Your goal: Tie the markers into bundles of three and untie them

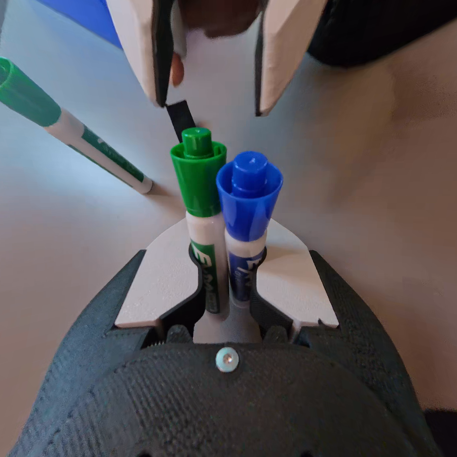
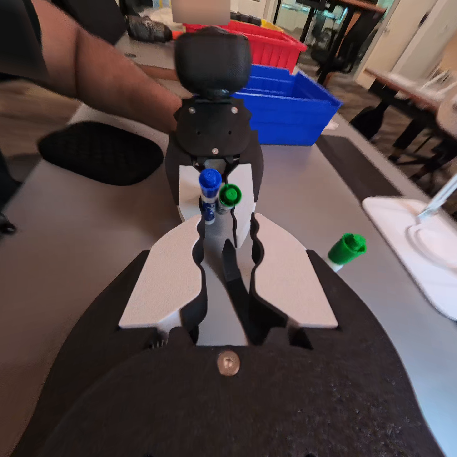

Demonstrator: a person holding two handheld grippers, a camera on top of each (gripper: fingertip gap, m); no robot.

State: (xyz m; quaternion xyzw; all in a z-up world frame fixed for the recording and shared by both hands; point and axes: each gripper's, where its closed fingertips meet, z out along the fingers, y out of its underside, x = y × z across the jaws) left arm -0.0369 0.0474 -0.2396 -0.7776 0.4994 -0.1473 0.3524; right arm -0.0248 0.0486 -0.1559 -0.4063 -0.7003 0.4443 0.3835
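My left gripper (image 1: 227, 249) is shut on two upright markers, a green-capped marker (image 1: 197, 178) and a blue-capped marker (image 1: 248, 197). In the right wrist view the left gripper (image 2: 217, 222) faces me, with the blue marker (image 2: 209, 188) and the green one (image 2: 230, 195) in it. My right gripper (image 2: 227, 222) is open just in front of them. A black strap (image 2: 231, 269) lies between its fingers, against the right pad. In the left wrist view the right gripper (image 1: 210, 108) comes from above, and the strap (image 1: 181, 116) hangs off one fingertip behind the green cap. A second green marker (image 1: 74, 128) lies loose on the table.
The loose green marker (image 2: 346, 249) lies to my right on the grey table (image 2: 309, 197). A white lamp base (image 2: 408, 235) stands at the right edge. A blue bin (image 2: 284, 111) and a red bin (image 2: 272, 47) stand behind. A black chair seat (image 2: 99, 153) is at the left, and a person's arm (image 2: 111, 81) is above it. One gripper's finger ends stand about 8 cm off the other's.
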